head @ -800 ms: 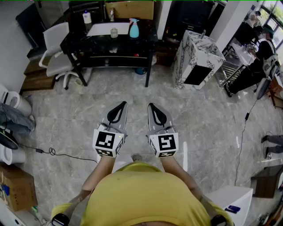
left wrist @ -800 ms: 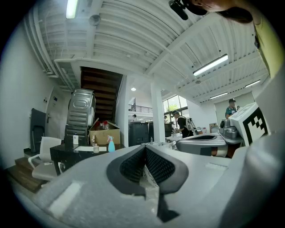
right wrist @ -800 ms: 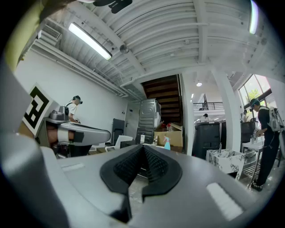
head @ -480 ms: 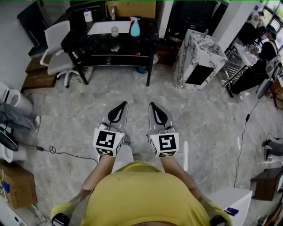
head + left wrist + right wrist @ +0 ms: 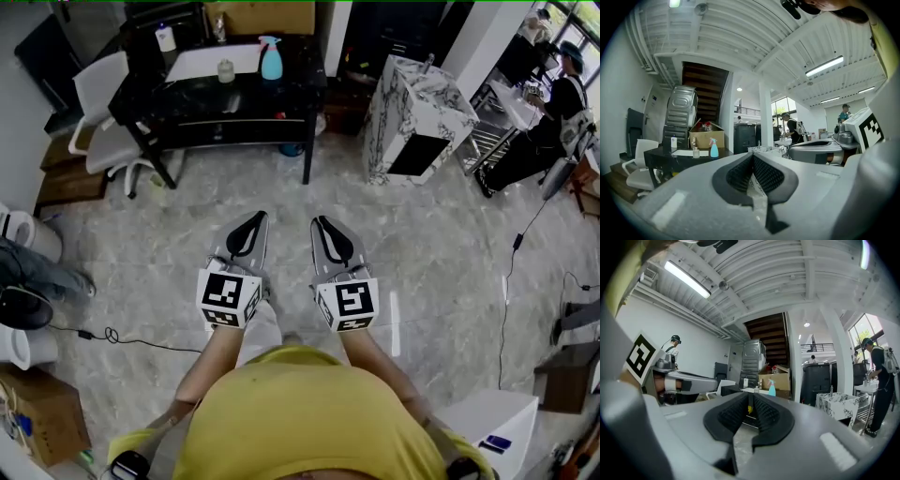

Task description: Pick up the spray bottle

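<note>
The spray bottle (image 5: 271, 60) is light blue with a pale trigger head. It stands upright on the black table (image 5: 216, 94) far ahead across the floor. It also shows small in the left gripper view as the bottle (image 5: 714, 148), and in the right gripper view as the bottle (image 5: 772, 388). My left gripper (image 5: 257, 217) and right gripper (image 5: 319, 222) are held side by side at waist height, level, pointing toward the table. Both are shut with nothing between the jaws, as the left gripper (image 5: 752, 156) and the right gripper (image 5: 749, 397) show close up.
On the table are a small jar (image 5: 225, 70), a white bottle (image 5: 166, 38) and a sheet of paper (image 5: 211, 61). A white chair (image 5: 101, 105) stands left of it, a marble-patterned cabinet (image 5: 412, 117) right. A person (image 5: 561, 108) works at far right. A cable (image 5: 112, 336) lies on the floor at left.
The table and bottle have slid slightly left in the head view. Both grippers keep the same pose and stay shut.
</note>
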`<state>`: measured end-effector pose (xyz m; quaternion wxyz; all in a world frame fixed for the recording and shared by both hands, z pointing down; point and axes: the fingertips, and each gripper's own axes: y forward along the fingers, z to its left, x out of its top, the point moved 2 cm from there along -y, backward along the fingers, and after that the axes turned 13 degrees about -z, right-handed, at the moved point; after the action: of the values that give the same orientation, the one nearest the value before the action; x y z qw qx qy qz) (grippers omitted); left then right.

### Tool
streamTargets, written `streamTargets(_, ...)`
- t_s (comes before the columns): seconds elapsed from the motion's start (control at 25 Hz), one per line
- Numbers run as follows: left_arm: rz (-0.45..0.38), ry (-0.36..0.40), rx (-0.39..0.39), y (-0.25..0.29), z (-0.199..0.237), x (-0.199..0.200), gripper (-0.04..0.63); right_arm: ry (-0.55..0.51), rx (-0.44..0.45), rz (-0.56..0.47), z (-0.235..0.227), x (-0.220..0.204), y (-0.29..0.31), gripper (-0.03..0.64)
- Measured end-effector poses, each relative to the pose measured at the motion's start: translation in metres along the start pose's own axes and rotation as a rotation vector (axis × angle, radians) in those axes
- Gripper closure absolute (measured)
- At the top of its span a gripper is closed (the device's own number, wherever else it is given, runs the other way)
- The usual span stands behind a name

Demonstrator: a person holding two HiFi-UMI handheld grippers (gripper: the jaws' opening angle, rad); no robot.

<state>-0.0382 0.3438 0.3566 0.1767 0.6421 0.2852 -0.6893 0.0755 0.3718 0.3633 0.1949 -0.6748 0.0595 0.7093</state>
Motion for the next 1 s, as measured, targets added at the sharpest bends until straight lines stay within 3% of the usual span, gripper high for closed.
streamTargets(0.56,-0.010,-0.012,-0.060,0.127,0.134,-0.009,0.591,-0.013,-0.031,0.016,-0.029,-0.028,0.182,0.549)
streamTargets(1.0,-0.028,-0.035,-0.104,0.187,0.200,-0.028,0.591,-0.033,-0.082,0.034,-0.042,-0.057,0.266,0.488)
